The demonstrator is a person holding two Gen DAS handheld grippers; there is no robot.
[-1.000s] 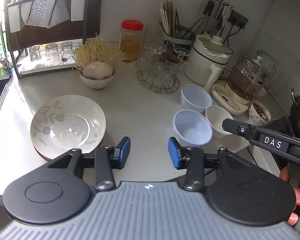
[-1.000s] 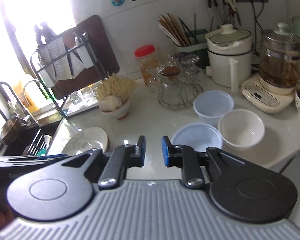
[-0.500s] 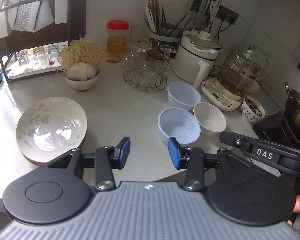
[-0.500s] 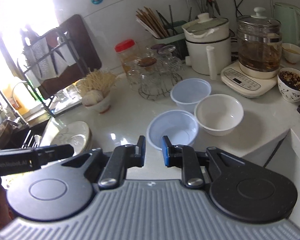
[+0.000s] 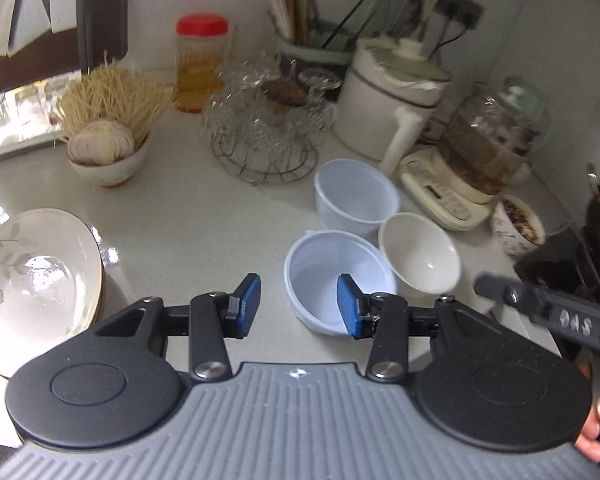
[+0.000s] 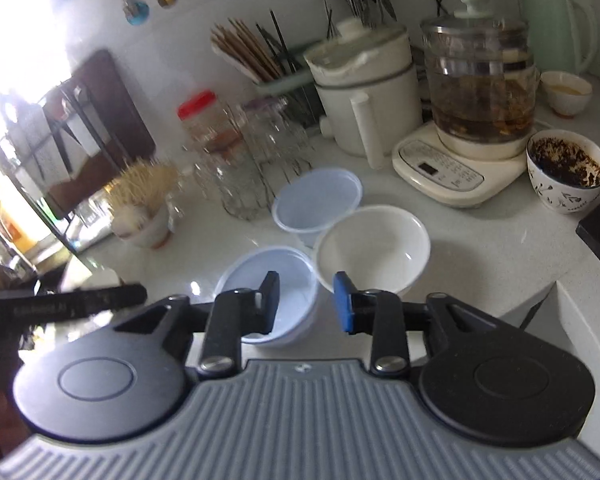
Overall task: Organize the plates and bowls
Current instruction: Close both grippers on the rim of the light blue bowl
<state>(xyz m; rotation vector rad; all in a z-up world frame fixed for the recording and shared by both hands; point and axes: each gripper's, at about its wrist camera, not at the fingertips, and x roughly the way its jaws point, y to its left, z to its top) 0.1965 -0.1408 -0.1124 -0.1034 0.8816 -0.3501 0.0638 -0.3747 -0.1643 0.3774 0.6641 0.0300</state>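
A pale speckled bench (image 5: 204, 216) is seen carrying two translucent plastic bowls (image 5: 336, 276) and a white bowl (image 5: 420, 256) close together, a leaf-patterned plate stack (image 5: 32, 280) at its left, a garlic bowl (image 5: 104, 156), a wire glass rack (image 5: 260, 136) and a kettle base (image 6: 444, 172).

Three empty bowls (image 5: 338, 276) clustered upright; floral plates (image 5: 32, 280), seemingly stacked, far left.

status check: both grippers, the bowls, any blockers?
Left gripper open, empty. Right gripper just opening, empty. Nearest blue bowl untouched; white bowl crowds it.
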